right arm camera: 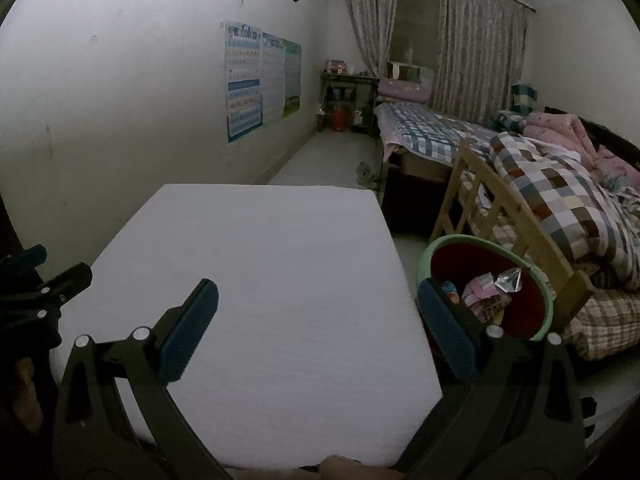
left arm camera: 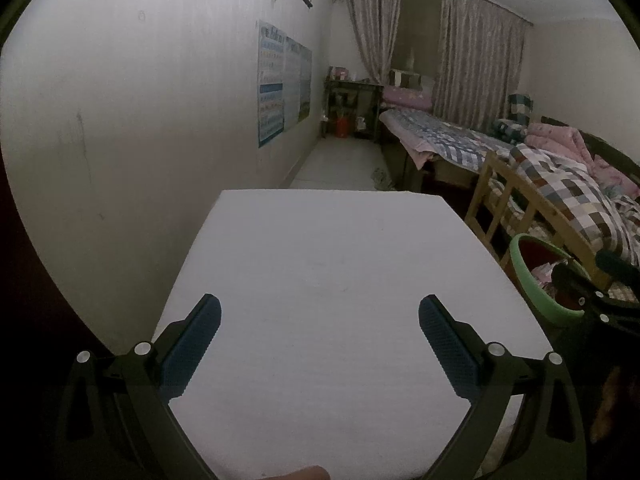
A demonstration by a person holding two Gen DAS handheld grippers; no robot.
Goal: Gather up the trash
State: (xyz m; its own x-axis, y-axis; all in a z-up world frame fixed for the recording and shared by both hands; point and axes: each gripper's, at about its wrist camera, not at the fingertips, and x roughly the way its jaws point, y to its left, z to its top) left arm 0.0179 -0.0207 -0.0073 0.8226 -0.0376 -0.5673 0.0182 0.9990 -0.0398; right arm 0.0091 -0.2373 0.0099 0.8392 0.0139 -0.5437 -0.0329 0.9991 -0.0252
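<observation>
A green-rimmed bin [right arm camera: 544, 292] with a red lining stands right of the white table [right arm camera: 260, 264]. It holds a pink wrapper [right arm camera: 486, 292] and a crinkled silver wrapper [right arm camera: 508, 280]. My right gripper [right arm camera: 318, 298] is open and empty over the table's right part, its right finger by the bin's rim. My left gripper [left arm camera: 320, 314] is open and empty over the white table [left arm camera: 320, 260]. The bin [left arm camera: 524, 276] shows at the right of the left wrist view, partly hidden by the right gripper. No trash shows on the table top.
A white wall [right arm camera: 120, 100] with posters [right arm camera: 256, 80] runs along the left. A wooden bed frame [right arm camera: 500, 220] with checked quilts [right arm camera: 560, 196] stands right behind the bin. A dark shelf [right arm camera: 348, 96] and curtains [right arm camera: 472, 40] are at the far end.
</observation>
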